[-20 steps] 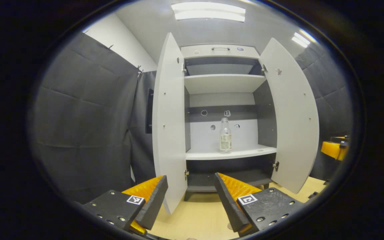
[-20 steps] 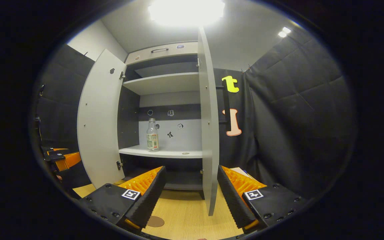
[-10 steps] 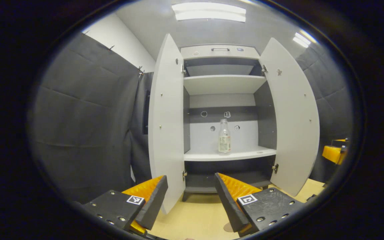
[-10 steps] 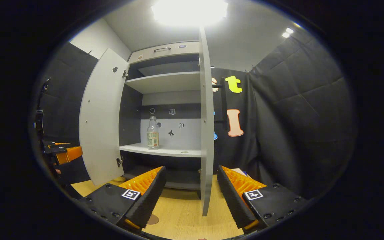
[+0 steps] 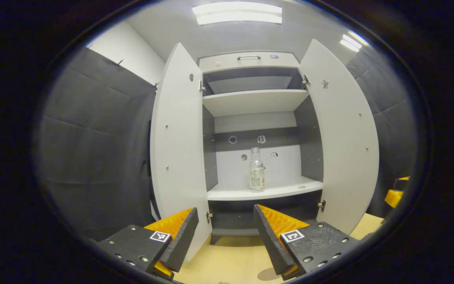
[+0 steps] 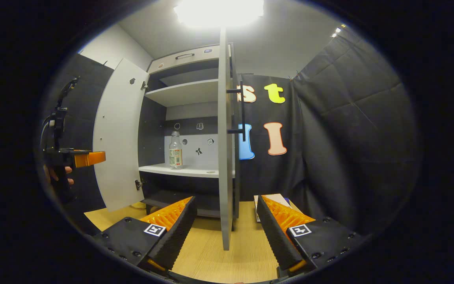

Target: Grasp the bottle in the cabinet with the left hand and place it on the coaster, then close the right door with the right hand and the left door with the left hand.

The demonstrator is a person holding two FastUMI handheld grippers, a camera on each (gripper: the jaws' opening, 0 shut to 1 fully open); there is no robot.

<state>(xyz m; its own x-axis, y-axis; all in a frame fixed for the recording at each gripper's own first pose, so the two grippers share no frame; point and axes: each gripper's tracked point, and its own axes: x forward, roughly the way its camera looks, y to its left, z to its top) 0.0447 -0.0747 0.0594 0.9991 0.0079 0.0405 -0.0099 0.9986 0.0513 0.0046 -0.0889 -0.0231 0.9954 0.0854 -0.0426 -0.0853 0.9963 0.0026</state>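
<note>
We hold both grippers, left (image 5: 225,236) and right (image 6: 225,232), wide open and empty before the cabinet (image 5: 250,100) (doors ajar); the bottle (image 5: 256,175) stands upright on its shelf (image 5: 282,192).

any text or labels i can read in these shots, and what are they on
No text here can be read.
bottle: it carries a printed label, too small and blurred to make out.
Stickers on the cabinet's back panel: small pictures or signs, too small to make out.
Square markers on the left tool and the right tool: coded black-and-white patterns, not words.
</note>
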